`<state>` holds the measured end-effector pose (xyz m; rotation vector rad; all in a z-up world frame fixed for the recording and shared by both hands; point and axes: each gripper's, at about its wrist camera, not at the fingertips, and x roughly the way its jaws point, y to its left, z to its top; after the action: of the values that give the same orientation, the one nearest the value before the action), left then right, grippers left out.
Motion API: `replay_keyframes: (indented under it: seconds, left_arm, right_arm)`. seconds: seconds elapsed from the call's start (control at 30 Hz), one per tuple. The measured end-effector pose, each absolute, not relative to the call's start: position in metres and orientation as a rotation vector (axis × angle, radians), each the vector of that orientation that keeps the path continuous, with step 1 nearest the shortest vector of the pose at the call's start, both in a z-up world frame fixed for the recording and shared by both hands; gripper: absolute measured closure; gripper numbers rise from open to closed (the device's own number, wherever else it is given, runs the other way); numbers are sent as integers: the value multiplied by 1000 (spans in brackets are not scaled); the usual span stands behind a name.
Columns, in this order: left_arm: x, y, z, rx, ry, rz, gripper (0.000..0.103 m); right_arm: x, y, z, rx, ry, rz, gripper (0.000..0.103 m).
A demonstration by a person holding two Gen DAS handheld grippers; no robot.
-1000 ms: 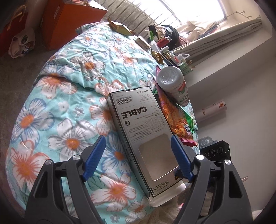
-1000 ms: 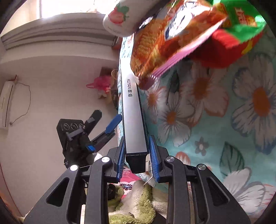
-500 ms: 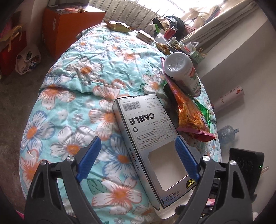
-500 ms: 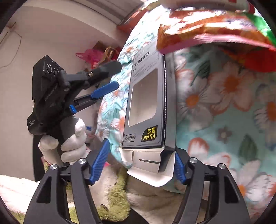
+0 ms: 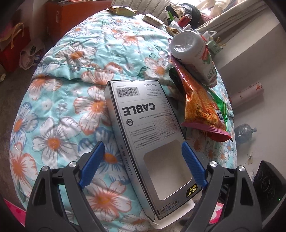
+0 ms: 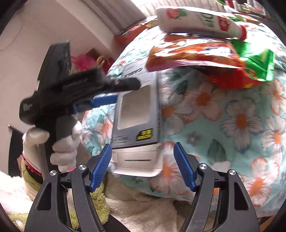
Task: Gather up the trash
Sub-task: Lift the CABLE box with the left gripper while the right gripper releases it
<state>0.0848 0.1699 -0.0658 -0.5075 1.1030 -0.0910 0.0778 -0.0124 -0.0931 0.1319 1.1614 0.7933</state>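
A grey box marked CABLE [image 5: 143,114] lies flat on the flowered quilt [image 5: 71,75], its white end flap hanging over the near edge. My left gripper [image 5: 142,143] is open and straddles the box's near end; its right finger is close to the box edge, its left finger well clear. My right gripper [image 6: 142,145] is open just short of the box [image 6: 135,107], pads off it. An orange snack bag [image 5: 200,105] and a white strawberry drink bottle [image 5: 194,53] lie beyond the box. In the right wrist view the left gripper's blue finger [image 6: 103,100] and a gloved hand [image 6: 59,142] show.
Gold wrappers [image 5: 123,10] lie at the quilt's far edge, with clutter on the sill behind. An orange box [image 5: 71,14] and a red bag [image 5: 12,41] stand on the floor at left. A water bottle [image 5: 244,132] lies on the floor at right. A green-white towel [image 6: 89,205] is below.
The right gripper let go of the box's narrow edge, opened wide and rolled. The box now lies flat on the quilt. The left gripper slid in over the box's near end.
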Motion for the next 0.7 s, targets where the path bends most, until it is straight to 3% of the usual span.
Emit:
replay_keyframes:
  seconds: [0.27, 0.7]
  left_arm:
    - [80, 179, -54, -468, 1084, -56, 20]
    - [94, 146, -69, -242, 1101, -25, 19]
  right_arm:
    - [52, 40, -84, -8, 1111, 998, 33]
    - [88, -84, -76, 224, 1082, 691, 33]
